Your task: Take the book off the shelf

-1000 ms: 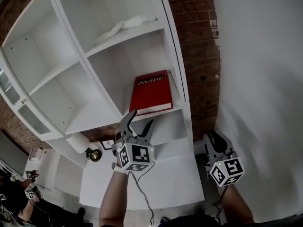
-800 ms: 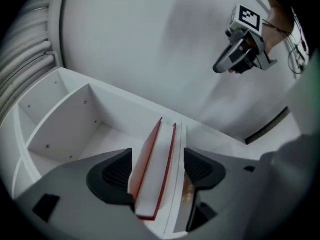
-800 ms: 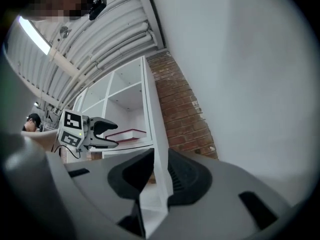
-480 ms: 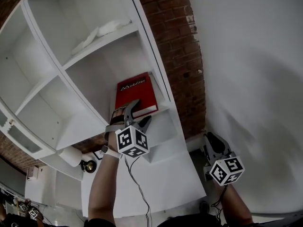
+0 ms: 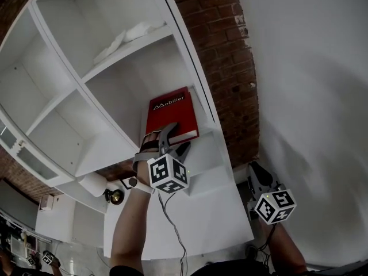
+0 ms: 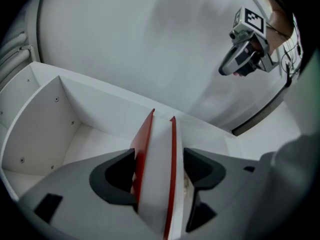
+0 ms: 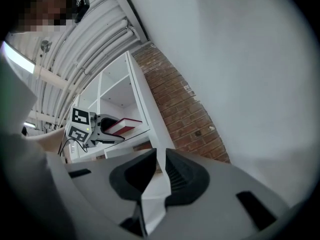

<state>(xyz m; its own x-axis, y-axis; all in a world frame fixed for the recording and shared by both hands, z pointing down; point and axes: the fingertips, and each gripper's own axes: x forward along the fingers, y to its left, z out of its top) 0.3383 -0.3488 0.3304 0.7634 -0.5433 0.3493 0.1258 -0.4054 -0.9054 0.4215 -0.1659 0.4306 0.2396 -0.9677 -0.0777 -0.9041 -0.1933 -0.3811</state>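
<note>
Left gripper (image 5: 176, 138) fingers just opened wide, straddling near edge of red book (image 5: 169, 111) on white shelf (image 5: 201, 154), right gripper (image 7: 161, 154) fingers empty, just closing to a slit, brick wall (image 5: 224, 68) right of shelf

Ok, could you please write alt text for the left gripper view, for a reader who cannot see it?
A red book, seen edge-on with white pages, sits between the wide-open jaws of the left tongs, which have just been opening. It rests in a white shelf compartment.
</note>
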